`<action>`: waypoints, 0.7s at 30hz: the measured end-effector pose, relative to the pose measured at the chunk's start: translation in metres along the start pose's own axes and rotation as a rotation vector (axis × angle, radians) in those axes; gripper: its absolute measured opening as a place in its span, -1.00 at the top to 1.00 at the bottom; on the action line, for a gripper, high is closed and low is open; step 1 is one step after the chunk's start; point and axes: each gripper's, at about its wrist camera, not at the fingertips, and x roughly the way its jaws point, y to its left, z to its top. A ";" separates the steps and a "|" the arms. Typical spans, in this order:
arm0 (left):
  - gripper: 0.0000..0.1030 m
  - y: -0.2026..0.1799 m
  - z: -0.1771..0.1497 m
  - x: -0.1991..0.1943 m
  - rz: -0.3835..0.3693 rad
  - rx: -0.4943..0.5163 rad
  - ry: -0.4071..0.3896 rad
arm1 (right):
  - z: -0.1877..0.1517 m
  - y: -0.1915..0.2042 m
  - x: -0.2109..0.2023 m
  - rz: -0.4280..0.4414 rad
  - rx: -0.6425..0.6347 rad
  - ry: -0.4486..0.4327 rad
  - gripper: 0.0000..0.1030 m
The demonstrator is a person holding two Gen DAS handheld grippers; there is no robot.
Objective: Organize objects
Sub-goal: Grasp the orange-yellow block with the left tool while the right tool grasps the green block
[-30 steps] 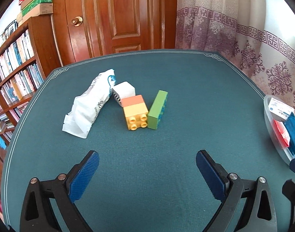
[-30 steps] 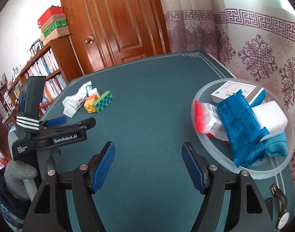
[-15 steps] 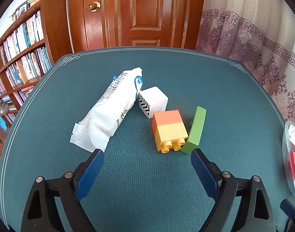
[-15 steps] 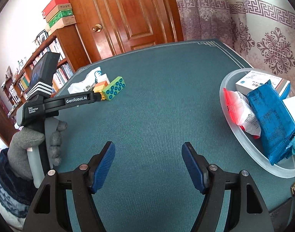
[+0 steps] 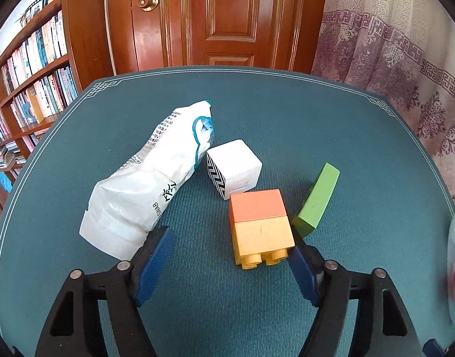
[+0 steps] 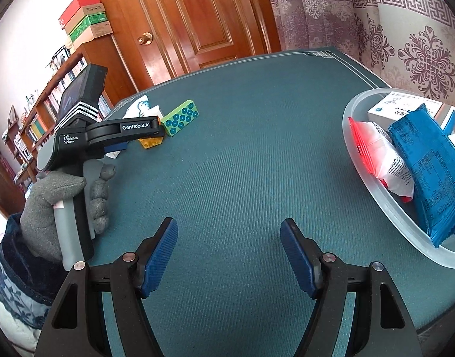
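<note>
The orange-and-yellow brick stack (image 5: 261, 227) lies on its side on the teal bench (image 5: 361, 148), studs toward the camera, and is taken as the landmark. It sits between the spread fingers of the left hand-held gripper (image 5: 229, 260): the right pad (image 5: 302, 270) is just beside the stack's yellow end, perhaps touching it, while the left pad (image 5: 156, 255) stands well apart from it, close against the white plastic packet (image 5: 151, 178). Beyond the stack a white cube with a black zigzag face (image 5: 235, 172) touches its orange end; the green brick (image 5: 318, 199) leans on edge just beside the stack, on the side of the right pad.

The step in hand is judged to be the approach for picking up the stack. The next move seems to call for a small shift so that the stack is centred, then a closing on its flat sides without the green brick or the packet being caught.

The right hand-held gripper (image 6: 229, 255) is held with fingers apart over bare bench, well away from the stack, nearer the clear bowl (image 6: 376, 184) of packets, the likely destination.

Compared with the frame a second earlier, the left hand-held gripper has been brought forward and lower: the stack, then far ahead of the pads, is now level with them. The right one has hardly been moved.
</note>
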 end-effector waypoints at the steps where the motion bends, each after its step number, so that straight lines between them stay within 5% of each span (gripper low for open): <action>1: -0.35 -0.001 0.000 0.000 0.010 0.008 -0.013 | -0.001 0.000 0.001 0.001 0.001 0.002 -0.41; 7: 0.35 -0.003 -0.003 -0.004 -0.023 0.031 -0.035 | -0.004 0.004 0.005 -0.004 -0.008 0.011 -0.41; 21: 0.35 0.009 -0.033 -0.042 -0.071 0.091 -0.053 | 0.003 0.011 0.012 -0.010 -0.032 0.034 -0.41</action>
